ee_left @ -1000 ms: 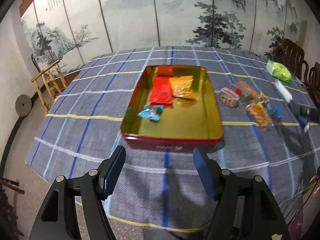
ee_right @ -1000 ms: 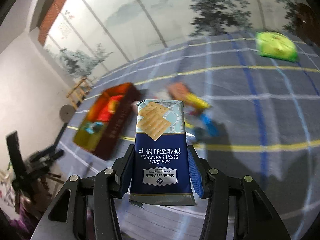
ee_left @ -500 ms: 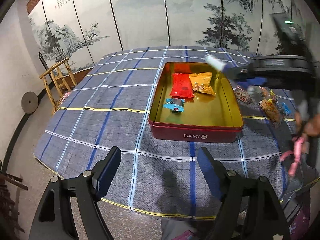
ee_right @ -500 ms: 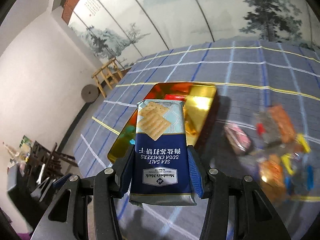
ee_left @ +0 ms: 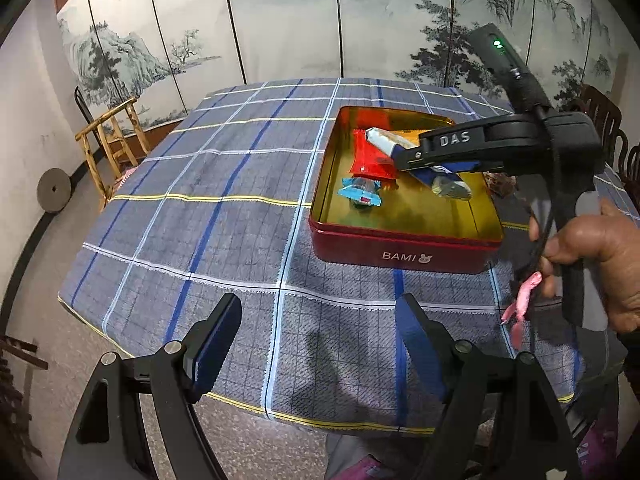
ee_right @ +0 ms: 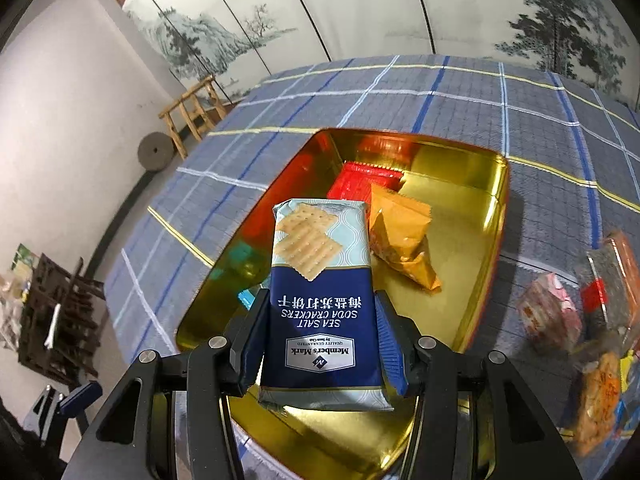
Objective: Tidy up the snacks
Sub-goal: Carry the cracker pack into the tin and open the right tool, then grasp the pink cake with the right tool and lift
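Observation:
My right gripper (ee_right: pixel 318 336) is shut on a blue soda cracker pack (ee_right: pixel 320 308) and holds it over the red tin tray (ee_right: pixel 502 216) with the gold inside. In the tray lie a red packet (ee_right: pixel 360 184), an orange packet (ee_right: pixel 400 236) and a small blue candy (ee_left: pixel 360 194). In the left wrist view the right gripper (ee_left: pixel 404 152) reaches over the tray (ee_left: pixel 400 254) with the cracker pack (ee_left: pixel 440 178) in it. My left gripper (ee_left: pixel 320 344) is open and empty above the table's near edge, in front of the tray.
Several loose snacks (ee_right: pixel 548 316) lie on the plaid tablecloth (ee_left: pixel 200 200) right of the tray. A wooden chair (ee_left: pixel 116 136) stands at the table's left. A painted folding screen (ee_left: pixel 320 20) stands behind the table.
My right gripper has swung left with the cracker pack and now hangs over the tray. My left gripper has drifted left and a little back from the tray, still open.

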{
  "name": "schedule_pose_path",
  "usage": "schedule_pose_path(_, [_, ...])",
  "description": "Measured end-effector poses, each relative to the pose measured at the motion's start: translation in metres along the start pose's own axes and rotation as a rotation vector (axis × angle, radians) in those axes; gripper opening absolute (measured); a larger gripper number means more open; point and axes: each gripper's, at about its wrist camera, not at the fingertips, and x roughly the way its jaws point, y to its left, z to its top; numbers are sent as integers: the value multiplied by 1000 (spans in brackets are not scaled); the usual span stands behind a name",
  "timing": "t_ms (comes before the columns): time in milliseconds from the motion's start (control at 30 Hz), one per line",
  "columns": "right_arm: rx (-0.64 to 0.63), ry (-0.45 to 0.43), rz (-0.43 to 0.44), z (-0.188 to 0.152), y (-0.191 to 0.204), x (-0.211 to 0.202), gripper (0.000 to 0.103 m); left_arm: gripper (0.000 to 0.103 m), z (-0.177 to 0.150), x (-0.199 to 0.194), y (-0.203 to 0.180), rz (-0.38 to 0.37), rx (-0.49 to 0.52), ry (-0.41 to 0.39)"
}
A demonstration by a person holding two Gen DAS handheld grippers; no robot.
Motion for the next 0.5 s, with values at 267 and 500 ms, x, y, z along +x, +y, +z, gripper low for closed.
schedule_pose_path(267, [17, -37, 39, 0, -4, -5, 54, 76, 1, -1, -4, 4, 6, 7])
schedule_pose_path(500, [-134, -96, -54, -37, -53, -72, 55, 77, 7, -6, -5, -11, 1, -11])
